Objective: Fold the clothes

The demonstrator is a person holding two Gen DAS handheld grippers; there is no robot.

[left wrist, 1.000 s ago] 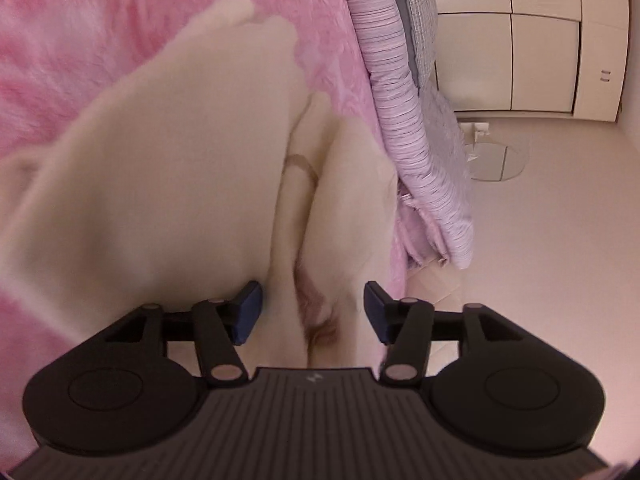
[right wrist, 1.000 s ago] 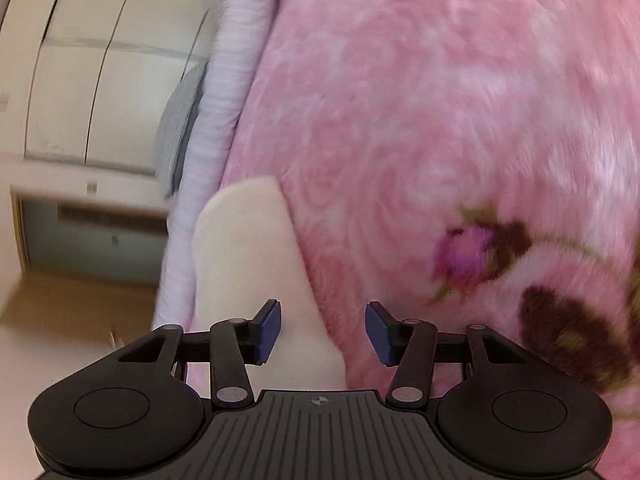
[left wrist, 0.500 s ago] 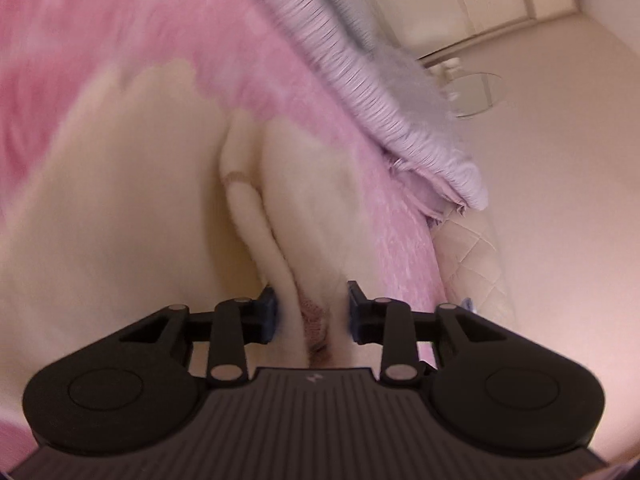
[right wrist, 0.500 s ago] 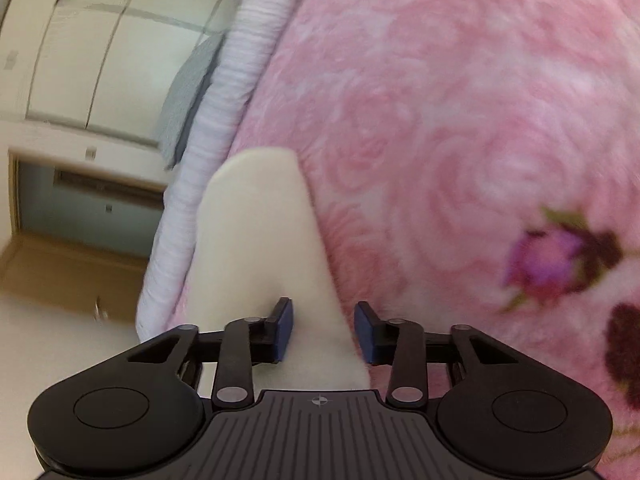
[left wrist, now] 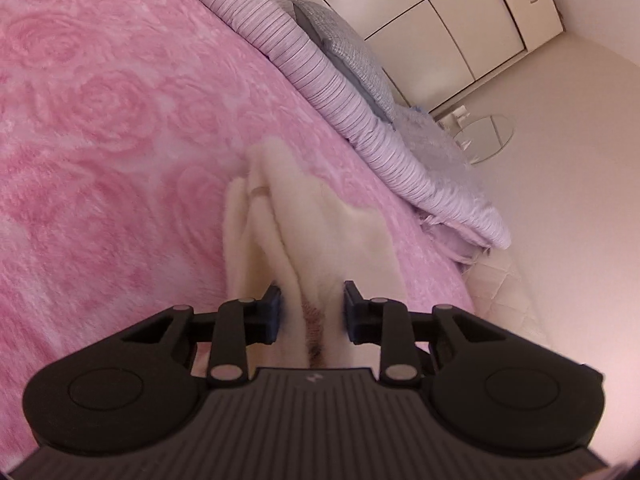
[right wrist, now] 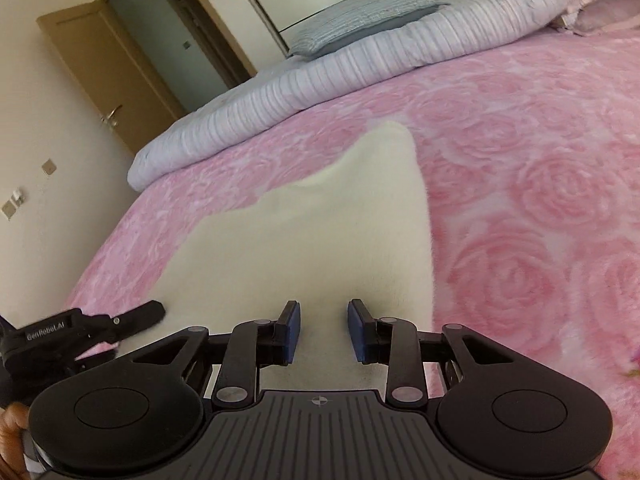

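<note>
Left wrist view shows us our cream garment [left wrist: 316,232] bunched into folds on the pink blanket [left wrist: 100,120], one gathered edge pinched between our left gripper [left wrist: 311,312]'s narrowed jaws. Our right gripper [right wrist: 323,330], jaws also narrowed, has the garment's other edge between them; grip we cannot confirm. We judge a fold underway, unfinished. Beyond the blanket lies a striped duvet [left wrist: 320,68]. No containers appear.

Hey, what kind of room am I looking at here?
Most likely a bedroom: a bed under a pink rose blanket, a striped duvet with a pillow, and cream wardrobe doors.
</note>
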